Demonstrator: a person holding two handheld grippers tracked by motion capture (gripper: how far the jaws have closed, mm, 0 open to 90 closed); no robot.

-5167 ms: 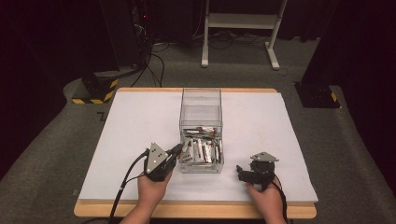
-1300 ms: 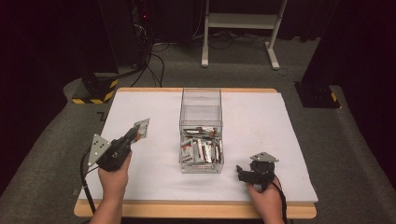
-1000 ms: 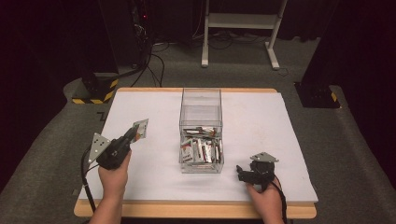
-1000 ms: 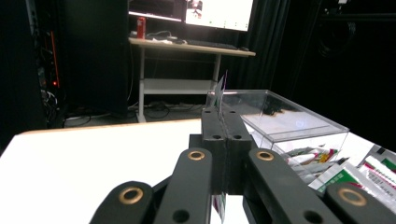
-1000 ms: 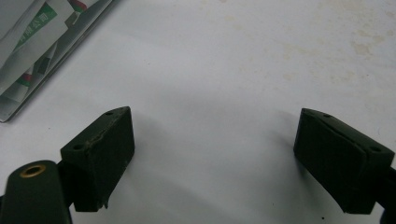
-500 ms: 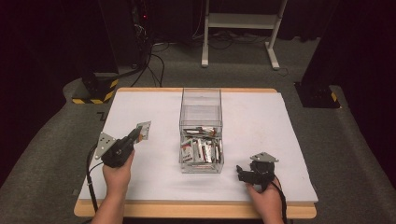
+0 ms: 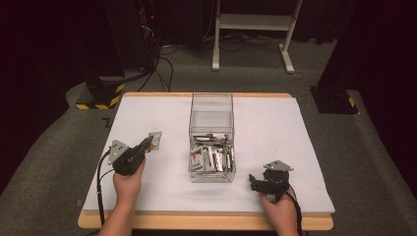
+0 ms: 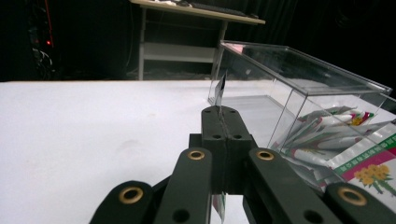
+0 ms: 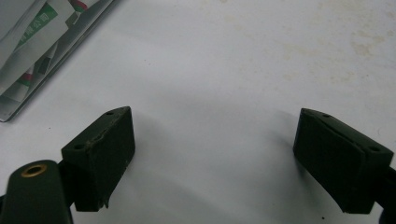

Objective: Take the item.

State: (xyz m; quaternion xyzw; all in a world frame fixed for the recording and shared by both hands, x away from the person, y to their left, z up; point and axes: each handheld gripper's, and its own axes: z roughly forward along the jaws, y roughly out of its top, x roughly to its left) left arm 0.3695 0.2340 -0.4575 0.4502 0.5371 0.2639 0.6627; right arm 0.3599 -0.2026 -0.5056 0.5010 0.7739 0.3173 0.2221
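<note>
Left tool [image 7: 146, 144], packet [image 7: 155, 140], nearer box [image 7: 211, 138]

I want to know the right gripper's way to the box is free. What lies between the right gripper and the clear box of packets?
Nothing: in the high view only bare white table separates the right gripper from the clear box.

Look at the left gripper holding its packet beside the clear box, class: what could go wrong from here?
1. The left gripper pinches the packet by a thin edge only, so the packet might slip or tear.
2. It hangs above the white table, close to the clear box, so a swing could knock the wall.
3. The right gripper rests open on the table by the box's near corner and may bump it.
</note>
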